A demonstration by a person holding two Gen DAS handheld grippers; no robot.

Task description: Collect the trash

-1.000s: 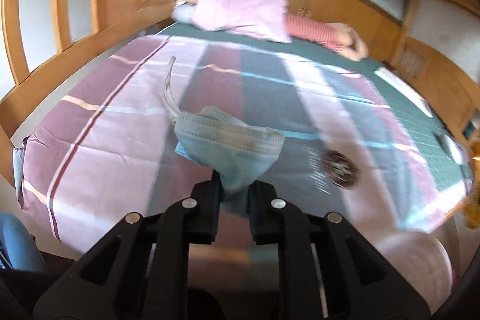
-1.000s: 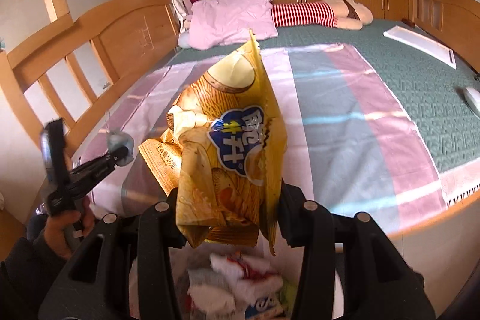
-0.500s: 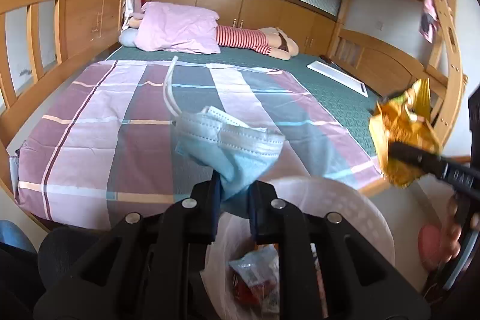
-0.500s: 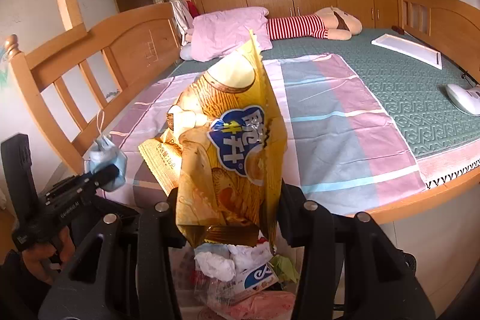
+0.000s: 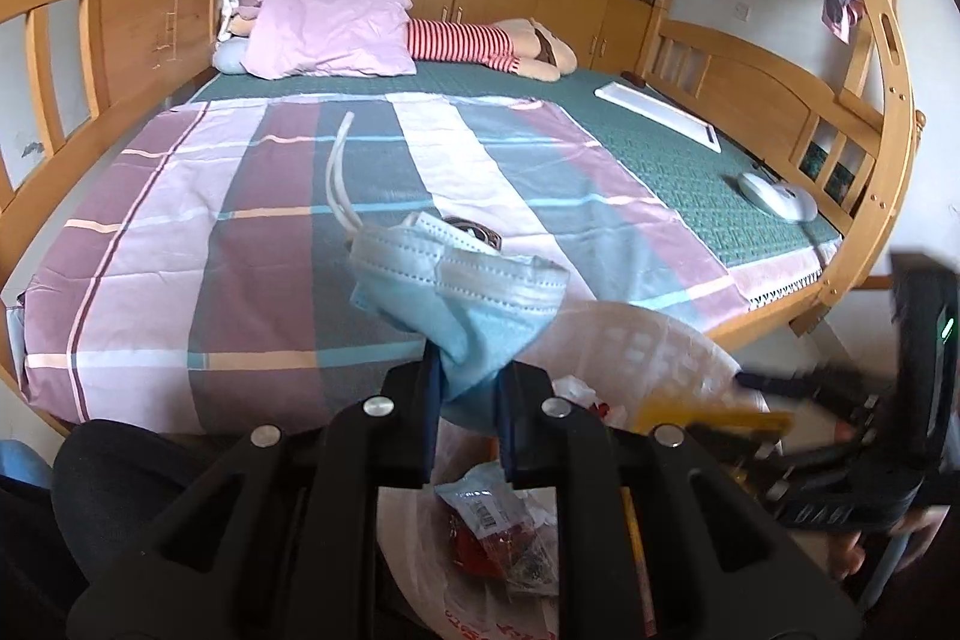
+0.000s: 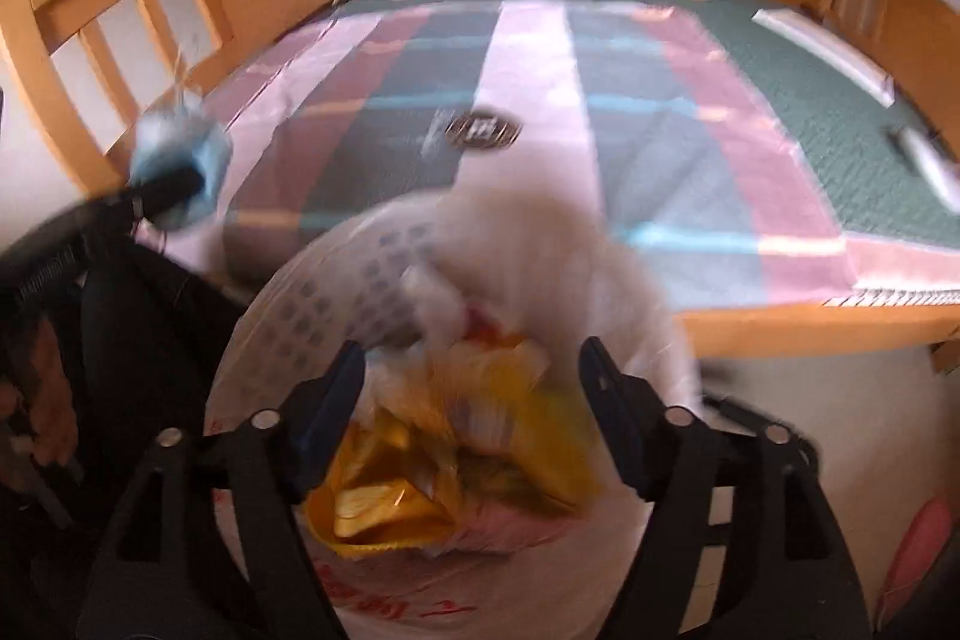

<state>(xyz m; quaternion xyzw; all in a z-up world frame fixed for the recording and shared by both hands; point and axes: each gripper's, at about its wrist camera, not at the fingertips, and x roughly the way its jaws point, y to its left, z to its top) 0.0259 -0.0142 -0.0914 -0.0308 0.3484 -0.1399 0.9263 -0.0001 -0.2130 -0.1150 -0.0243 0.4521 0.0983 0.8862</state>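
Letting go over the bag (image 6: 312, 292) is the risky part here: the right gripper (image 6: 474, 400) has its jaws opening, and the yellow snack packet (image 6: 420, 478) between them sits loose, no pad pressing it, so it could catch on the thin rim and slide outside instead of dropping in. The left gripper (image 5: 465, 400) is clamped on a blue mask (image 5: 462, 292) held just above the bag's near edge; its ear loops (image 5: 339, 178) stick up free and could snag a finger or hang over the rim when released, and the soft bag mouth may fold shut under either piece. The packet looks crumpled and glossy, lying on wrappers already in the bag. The mask is folded and wrinkled. One dark round item (image 6: 483, 130) lies on the striped sheet (image 6: 528, 58), probably the next pickup.
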